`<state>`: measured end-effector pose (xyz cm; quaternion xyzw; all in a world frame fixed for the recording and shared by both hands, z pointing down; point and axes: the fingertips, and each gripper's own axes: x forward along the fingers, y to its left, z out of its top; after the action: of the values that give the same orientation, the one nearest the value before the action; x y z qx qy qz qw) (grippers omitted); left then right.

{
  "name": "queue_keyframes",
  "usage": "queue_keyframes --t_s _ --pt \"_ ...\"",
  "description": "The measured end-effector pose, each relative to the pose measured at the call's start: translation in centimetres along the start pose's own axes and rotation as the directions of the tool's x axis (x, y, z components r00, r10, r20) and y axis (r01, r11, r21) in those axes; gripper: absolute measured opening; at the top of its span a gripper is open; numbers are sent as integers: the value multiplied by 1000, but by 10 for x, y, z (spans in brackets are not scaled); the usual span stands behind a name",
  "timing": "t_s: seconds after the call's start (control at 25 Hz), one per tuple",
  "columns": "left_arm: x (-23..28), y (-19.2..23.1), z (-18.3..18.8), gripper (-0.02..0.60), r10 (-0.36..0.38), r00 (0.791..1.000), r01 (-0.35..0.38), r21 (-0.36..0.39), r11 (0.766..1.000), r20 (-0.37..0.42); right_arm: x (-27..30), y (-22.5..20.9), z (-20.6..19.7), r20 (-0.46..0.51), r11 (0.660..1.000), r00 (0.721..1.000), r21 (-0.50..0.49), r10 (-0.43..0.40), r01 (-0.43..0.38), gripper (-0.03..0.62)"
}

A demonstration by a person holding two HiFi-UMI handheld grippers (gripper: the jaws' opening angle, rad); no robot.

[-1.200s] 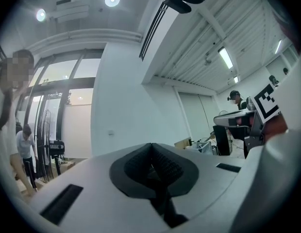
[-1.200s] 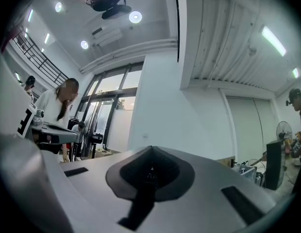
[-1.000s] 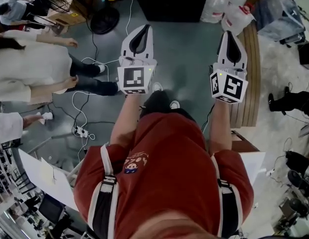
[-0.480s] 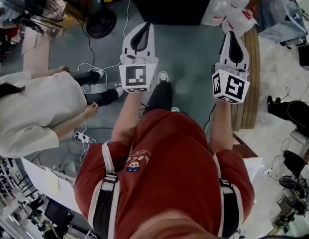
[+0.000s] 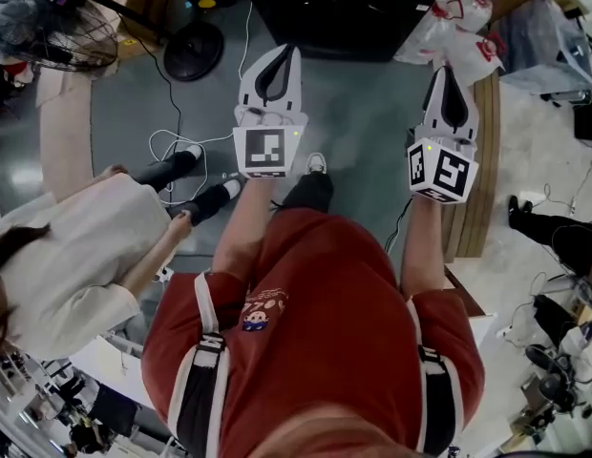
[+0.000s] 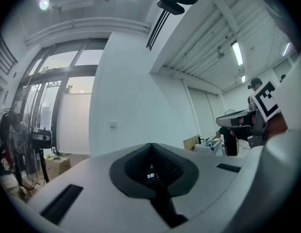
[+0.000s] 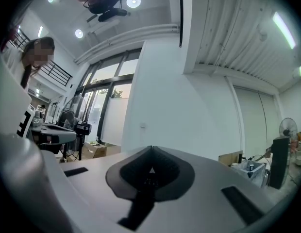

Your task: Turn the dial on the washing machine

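left gripper (image 5: 293, 51) nearer washer (image 5: 320, 17) (jaws together)

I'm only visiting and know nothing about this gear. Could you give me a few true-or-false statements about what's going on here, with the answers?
1. The left gripper and the right gripper are both closed, with nothing in them. True.
2. The right gripper is touching the dark machine. False: the dark machine lies ahead of it, with bare floor between them.
3. A fan stands at the upper left of the head view. True.
4. The person holding the grippers wears a blue shirt. False: the shirt is red.
5. A second person, in a white top, is on the left. True.
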<state>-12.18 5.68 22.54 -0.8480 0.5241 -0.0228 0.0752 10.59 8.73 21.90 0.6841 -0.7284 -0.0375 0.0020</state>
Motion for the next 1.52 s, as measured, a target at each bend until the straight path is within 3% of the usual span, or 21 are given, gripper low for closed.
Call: queue_keyframes --t_s 0.36,0.64,0.84,1.16,1.52 --pt "71 62 -27 15 -6 1000 7 -35 999 22 94 23 -17 -23 1000 1000 -29 -9 8 8" --pt "89 87 -37 15 -14 999 15 -32 999 33 127 43 -25 -34 999 999 -47 -4 2 8" --pt "105 85 -50 15 -7 999 8 -18 1000 36 143 37 -45 -54 999 999 -33 8 -10 14" --pt "159 72 -81 15 26 1000 -25 -80 996 16 190 4 -86 -113 999 993 -24 37 -40 31" --pt "229 52 -132 16 24 999 -28 -77 997 -43 257 -34 -155 -196 997 978 -34 66 -74 97"
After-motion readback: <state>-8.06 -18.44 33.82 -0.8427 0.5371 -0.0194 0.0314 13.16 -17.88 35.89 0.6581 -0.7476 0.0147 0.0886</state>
